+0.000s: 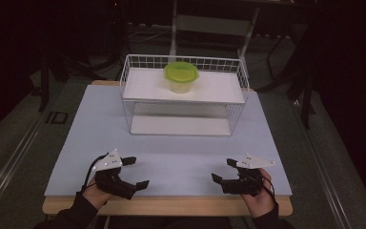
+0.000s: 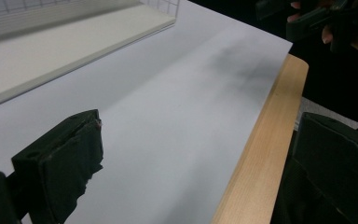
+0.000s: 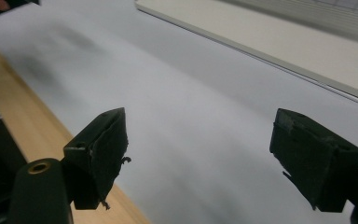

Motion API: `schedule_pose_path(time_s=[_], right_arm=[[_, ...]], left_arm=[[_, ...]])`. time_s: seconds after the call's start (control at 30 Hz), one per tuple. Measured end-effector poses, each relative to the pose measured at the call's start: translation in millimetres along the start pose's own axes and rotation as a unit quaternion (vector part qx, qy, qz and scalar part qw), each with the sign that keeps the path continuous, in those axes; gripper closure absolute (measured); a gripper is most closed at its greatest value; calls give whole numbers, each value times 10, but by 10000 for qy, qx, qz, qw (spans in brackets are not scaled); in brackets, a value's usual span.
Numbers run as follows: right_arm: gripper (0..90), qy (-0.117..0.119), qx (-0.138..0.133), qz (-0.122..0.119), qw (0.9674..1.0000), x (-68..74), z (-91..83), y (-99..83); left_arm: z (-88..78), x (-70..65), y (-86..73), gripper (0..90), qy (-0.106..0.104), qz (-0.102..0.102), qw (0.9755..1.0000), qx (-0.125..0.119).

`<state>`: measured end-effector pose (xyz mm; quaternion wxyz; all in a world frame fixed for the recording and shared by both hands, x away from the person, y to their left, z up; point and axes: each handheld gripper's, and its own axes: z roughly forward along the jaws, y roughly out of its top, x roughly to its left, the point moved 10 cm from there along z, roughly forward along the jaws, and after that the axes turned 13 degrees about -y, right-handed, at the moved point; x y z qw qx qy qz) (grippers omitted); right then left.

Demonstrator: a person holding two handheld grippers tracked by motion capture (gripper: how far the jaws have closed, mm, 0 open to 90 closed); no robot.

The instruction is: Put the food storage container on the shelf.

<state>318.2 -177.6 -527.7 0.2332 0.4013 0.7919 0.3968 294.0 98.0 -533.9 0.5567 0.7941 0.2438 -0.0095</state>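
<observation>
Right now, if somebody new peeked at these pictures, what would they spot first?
Probably the tub with the bright green lid, sitting on the top shelf of the white wire rack at the far side of the table. Next, the two black grippers near the front edge, the left gripper and the right gripper, both open and holding nothing.

Bare white mat [image 1: 171,152] lies open up to the wire rack [image 1: 183,98] standing mid-table.

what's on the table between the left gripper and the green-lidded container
In the high view, bare white table cover, then the wire rack's front edge; the container sits on its upper shelf, beyond the left gripper.
</observation>
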Motion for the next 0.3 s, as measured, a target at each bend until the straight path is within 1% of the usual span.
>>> schedule_pose_path(time_s=[0.1, 0.13, 0.17, 0.2, 0.23, 0.3], right_arm=[[188, -122, 97, -90, 9998, -38, 43, -62], [188, -152, 138, -135, 9997, -48, 53, -80], [188, -152, 138, -135, 9997, -48, 53, -80], [188, -138, 146, -107, 9997, -57, 61, -90], [188, -143, 151, -115, 9997, -62, 63, -91], [188, -160, 155, -125, 9997, -67, 66, -93]], left_arm=[[-16, 47, -27, 23, 157, 65, 9998, 63], [-27, 61, -25, 23, 197, 80, 9998, 39], [-27, 61, -25, 23, 197, 80, 9998, 39], [-48, 85, -9, 23, 214, -42, 9997, -65], [-48, 85, -9, 23, 214, -42, 9997, -65], [-65, 115, -14, 23, 285, -50, 9996, -68]])
